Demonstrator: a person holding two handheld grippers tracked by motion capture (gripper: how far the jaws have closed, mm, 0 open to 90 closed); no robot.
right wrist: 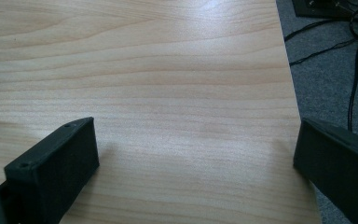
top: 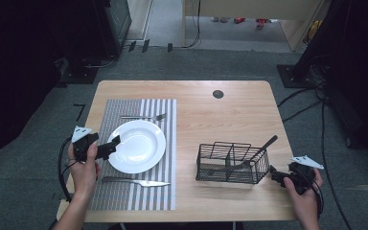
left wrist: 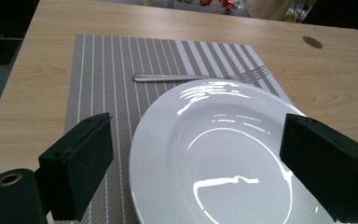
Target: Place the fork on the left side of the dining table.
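Observation:
A white plate (top: 136, 145) lies on a striped grey placemat (top: 124, 191), with a fork (top: 143, 116) beyond it and a knife (top: 136, 181) in front of it. My left gripper (top: 109, 146) hovers at the plate's left rim, open, its jaws standing wide either side of the plate (left wrist: 223, 154) with nothing held. A black wire caddy (top: 232, 163) on the right holds a dark spoon (top: 258, 151). My right gripper (top: 278, 176) is open just right of the caddy, over bare table (right wrist: 182, 93) near the table's right edge.
The wooden table (top: 211, 115) has a round cable hole (top: 218, 94) at the back. Grey carpet with cables (top: 306, 105) lies to the right. Dark racks stand at the far left and right. The fork (left wrist: 200, 77) lies across the mat's far part.

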